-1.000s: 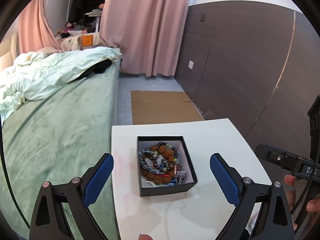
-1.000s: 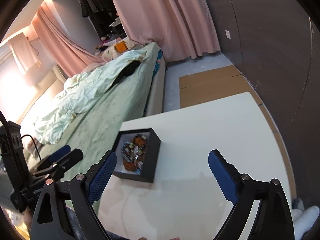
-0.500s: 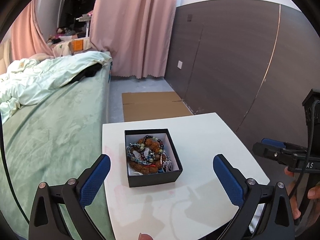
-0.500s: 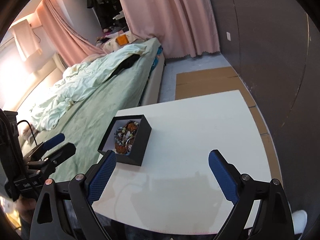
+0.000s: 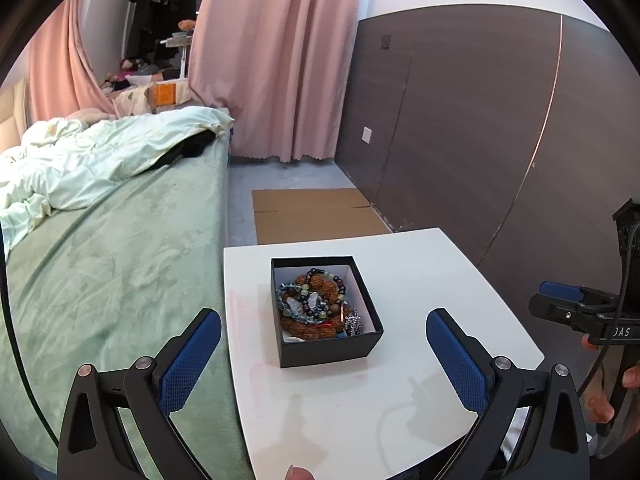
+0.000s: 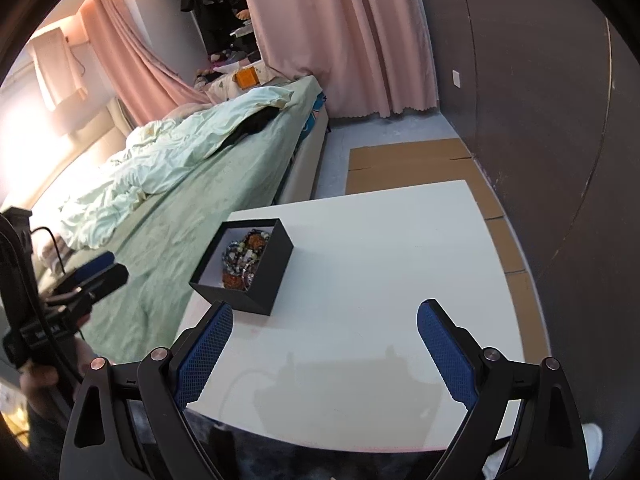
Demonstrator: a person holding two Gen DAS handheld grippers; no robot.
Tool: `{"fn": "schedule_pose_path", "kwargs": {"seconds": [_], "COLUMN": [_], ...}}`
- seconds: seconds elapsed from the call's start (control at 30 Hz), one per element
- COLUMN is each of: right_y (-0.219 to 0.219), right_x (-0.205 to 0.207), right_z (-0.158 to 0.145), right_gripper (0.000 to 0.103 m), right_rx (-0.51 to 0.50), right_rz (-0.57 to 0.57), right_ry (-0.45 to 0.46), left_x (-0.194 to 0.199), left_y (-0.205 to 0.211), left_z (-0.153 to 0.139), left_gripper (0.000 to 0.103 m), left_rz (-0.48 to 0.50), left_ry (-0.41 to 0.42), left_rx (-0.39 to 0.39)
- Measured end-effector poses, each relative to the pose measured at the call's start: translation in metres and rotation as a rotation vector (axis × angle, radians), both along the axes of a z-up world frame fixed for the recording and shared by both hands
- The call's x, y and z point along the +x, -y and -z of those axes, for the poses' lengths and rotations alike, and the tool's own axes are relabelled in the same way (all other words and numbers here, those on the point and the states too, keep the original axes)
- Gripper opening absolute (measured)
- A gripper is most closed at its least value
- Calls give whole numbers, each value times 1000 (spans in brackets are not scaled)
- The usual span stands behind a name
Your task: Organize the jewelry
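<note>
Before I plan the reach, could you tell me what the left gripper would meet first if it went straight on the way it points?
Probably the black jewelry box: it sits on the white table centred between the open left gripper's fingers, nothing in between. Depth is uncertain; angled lower, it would touch the tabletop first.

We note a white bench [image 5: 420,272]. On it, a black box [image 5: 326,346] with a white lining; the beads [image 5: 316,300] inside run brown, orange, teal, pale green and dark, with one silvery piece. Left hand-held gripper [image 5: 323,354]: black frame, blue cross-hatched pads [image 5: 188,364]. Right hand-held gripper [image 6: 325,350]: same black and blue. Bed [image 5: 100,272] in mottled sage green, quilt [image 5: 96,160] pale mint. Curtains [image 5: 276,56] dusty pink. Wall panel [image 5: 472,120] dark brown. Cardboard [image 5: 316,212] on the floor, tan.
</note>
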State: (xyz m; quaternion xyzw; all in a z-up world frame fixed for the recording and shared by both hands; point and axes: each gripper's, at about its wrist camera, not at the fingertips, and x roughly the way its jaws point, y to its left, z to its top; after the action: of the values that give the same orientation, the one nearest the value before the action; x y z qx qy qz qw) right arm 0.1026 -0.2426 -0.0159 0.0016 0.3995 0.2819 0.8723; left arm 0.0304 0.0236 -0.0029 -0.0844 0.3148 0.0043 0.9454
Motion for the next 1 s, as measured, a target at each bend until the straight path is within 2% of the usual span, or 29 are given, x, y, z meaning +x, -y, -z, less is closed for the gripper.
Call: {"fn": "schedule_pose_path", "kwargs": {"seconds": [0.3,1.0], "right_y": [0,-1], "right_x": [-4,-8], "right_z": [-3,-9], "right_gripper": [94,94], "right_rx": [13,16], "right_rz": [6,4], "right_ry": [9,30], "left_x": [-3,-6], "left_y": [-3,-2], "left_z": [-3,-4], "left_gripper": [102,102], "left_rz": [-5,-25], "left_ry": [10,18], "left_rx": [-23,-17]}}
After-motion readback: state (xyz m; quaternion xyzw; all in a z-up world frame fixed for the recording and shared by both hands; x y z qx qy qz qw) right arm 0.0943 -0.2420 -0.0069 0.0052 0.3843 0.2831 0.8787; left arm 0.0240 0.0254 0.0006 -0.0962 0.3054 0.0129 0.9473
